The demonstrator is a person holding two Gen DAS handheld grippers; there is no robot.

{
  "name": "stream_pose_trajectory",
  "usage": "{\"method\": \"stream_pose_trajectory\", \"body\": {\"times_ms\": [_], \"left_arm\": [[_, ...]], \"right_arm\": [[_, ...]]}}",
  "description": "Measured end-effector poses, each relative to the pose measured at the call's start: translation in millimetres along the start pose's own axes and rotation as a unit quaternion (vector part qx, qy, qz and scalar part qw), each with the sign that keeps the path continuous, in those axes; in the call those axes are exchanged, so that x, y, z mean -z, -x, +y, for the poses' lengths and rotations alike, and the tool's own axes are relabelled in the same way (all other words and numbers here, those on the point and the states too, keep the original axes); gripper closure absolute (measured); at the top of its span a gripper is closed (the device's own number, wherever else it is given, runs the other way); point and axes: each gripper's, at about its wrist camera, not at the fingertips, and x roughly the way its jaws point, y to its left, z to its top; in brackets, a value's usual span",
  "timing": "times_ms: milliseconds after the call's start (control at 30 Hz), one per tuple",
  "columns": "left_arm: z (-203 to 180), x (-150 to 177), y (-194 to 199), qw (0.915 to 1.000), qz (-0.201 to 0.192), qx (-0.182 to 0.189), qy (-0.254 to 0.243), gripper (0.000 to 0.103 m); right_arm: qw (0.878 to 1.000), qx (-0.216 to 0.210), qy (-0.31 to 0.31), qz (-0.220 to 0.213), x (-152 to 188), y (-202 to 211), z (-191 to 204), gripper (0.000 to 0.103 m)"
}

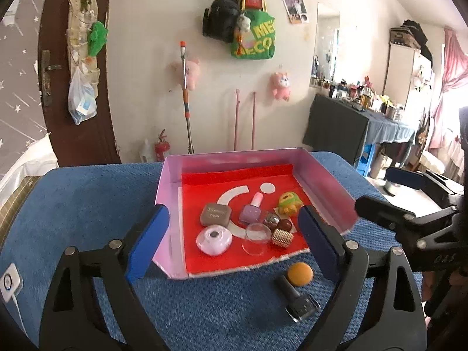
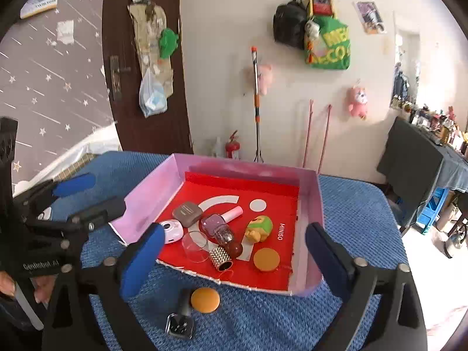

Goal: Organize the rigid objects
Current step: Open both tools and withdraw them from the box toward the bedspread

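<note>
Nearest, both grippers are hovering with jaws spread wide and holding nothing, the left gripper [image 1: 234, 242] and right gripper [image 2: 234, 260] framing a dark nail-polish bottle [image 1: 297, 299] lying on its side and an orange puff [image 1: 299, 274] touching it, both sitting just outside the tray [image 1: 172, 181], probably the last pieces waiting to be moved in. Beyond them, the red-lined tray is holding the sorted items, among them a purple polish bottle [image 1: 252, 212], a brown compact [image 1: 216, 216] and a green-yellow toy [image 1: 288, 204], resting on a blue textured cloth [image 1: 87, 204] before a cream wall hung with bags and plush toys.
</note>
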Motion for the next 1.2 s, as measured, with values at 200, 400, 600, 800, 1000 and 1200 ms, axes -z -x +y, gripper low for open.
{"method": "stream_pose_trajectory", "body": {"times_ms": [200, 400, 600, 800, 1000, 1200], "left_arm": [[-6, 24, 23, 0.9999, -0.015, -0.006, 0.005, 0.013], [-15, 52, 33, 0.9997, -0.022, -0.012, 0.005, 0.013], [-19, 87, 25, 0.9998, 0.003, -0.015, 0.01, 0.013], [-20, 117, 10, 0.9987, 0.04, -0.028, 0.016, 0.012], [-18, 133, -1, 0.9971, 0.061, -0.037, 0.025, 0.012], [-14, 139, -9, 0.996, 0.073, -0.039, 0.032, 0.013]], "right_arm": [[0.999, 0.008, -0.01, -0.035, 21, 38, 5, 0.001], [0.997, 0.028, -0.011, -0.067, 53, 70, 14, 0.0], [0.996, 0.048, -0.019, -0.069, 93, 74, 14, 0.0], [0.997, 0.048, -0.05, -0.041, 130, 52, 4, 0.0], [0.997, 0.062, -0.041, -0.021, 153, 33, 6, 0.0], [0.997, 0.066, -0.042, 0.0, 167, 17, 7, 0.0]]}}
